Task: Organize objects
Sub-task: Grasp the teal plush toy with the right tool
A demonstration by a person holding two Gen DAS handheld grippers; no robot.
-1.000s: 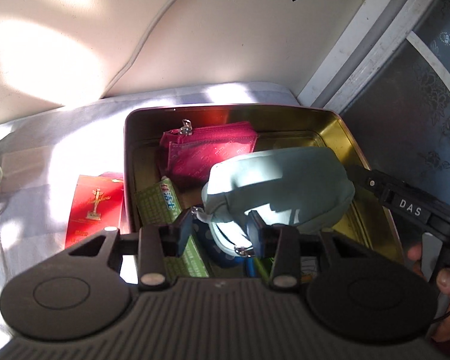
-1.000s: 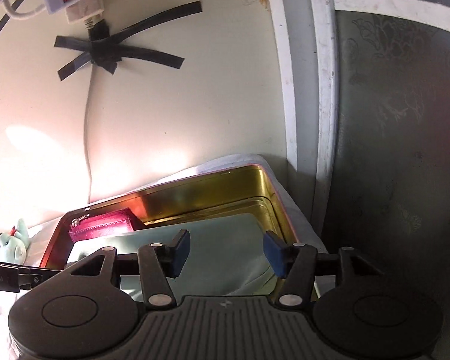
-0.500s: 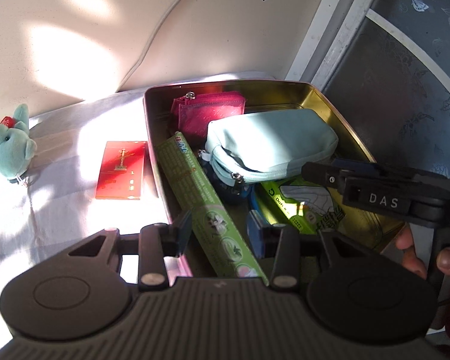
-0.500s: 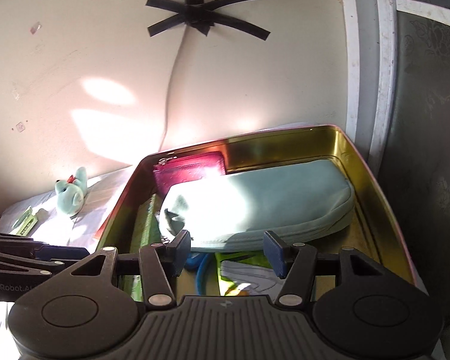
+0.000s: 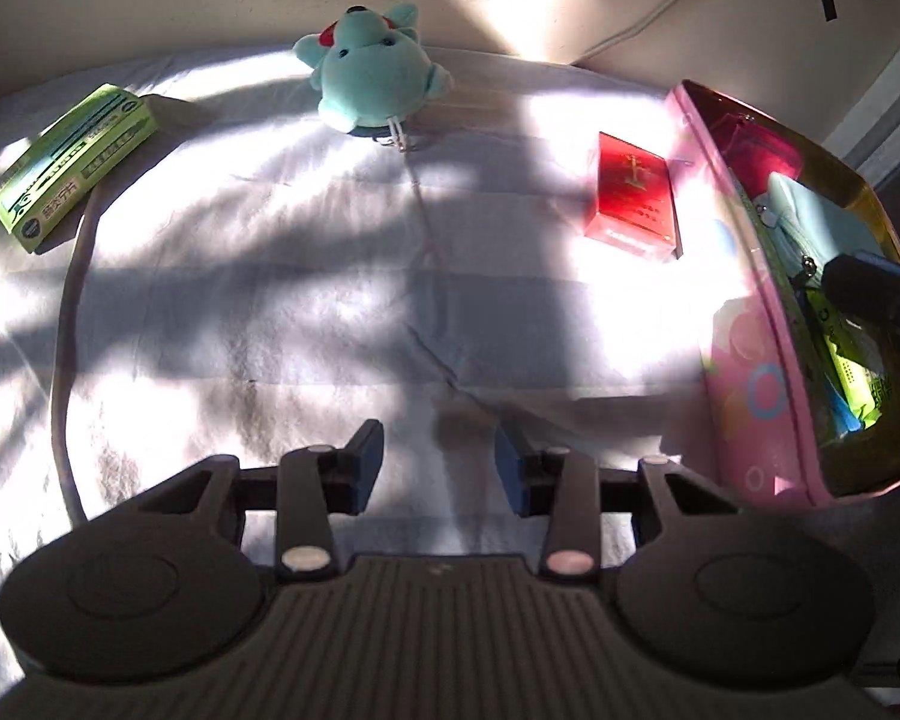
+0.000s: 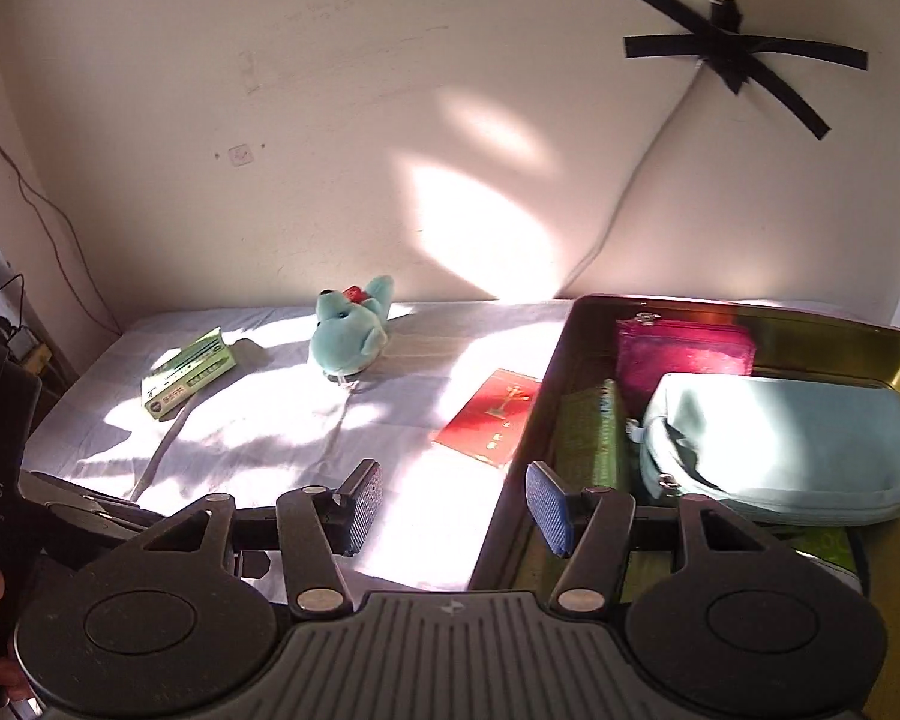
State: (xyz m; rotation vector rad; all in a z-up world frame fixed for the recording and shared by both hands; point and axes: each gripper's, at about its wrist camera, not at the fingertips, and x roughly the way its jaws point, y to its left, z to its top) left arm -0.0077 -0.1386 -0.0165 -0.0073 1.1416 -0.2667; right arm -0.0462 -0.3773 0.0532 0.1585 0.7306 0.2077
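Observation:
A pink tin with a gold inside (image 5: 768, 324) (image 6: 840, 324) stands at the right on a white sheet. It holds a light blue pouch (image 6: 792, 450), a magenta pouch (image 6: 684, 348) and a green box (image 6: 588, 438). On the sheet lie a red box (image 5: 633, 198) (image 6: 492, 414), a teal plush toy (image 5: 372, 78) (image 6: 348, 336) and a green box (image 5: 72, 162) (image 6: 189, 372). My left gripper (image 5: 438, 465) is open and empty over bare sheet. My right gripper (image 6: 456, 507) is open and empty, straddling the tin's left wall.
The beige wall (image 6: 390, 120) runs close behind, with a white cable (image 6: 642, 192) taped to it in black. A grey cord (image 5: 66, 324) lies across the sheet at the left. The right gripper's body (image 5: 876, 294) reaches over the tin.
Both grippers have pulled back and swung left, away from the tin. The left gripper now faces open sheet, and the plush toy and far green box have come into view. Both stay open.

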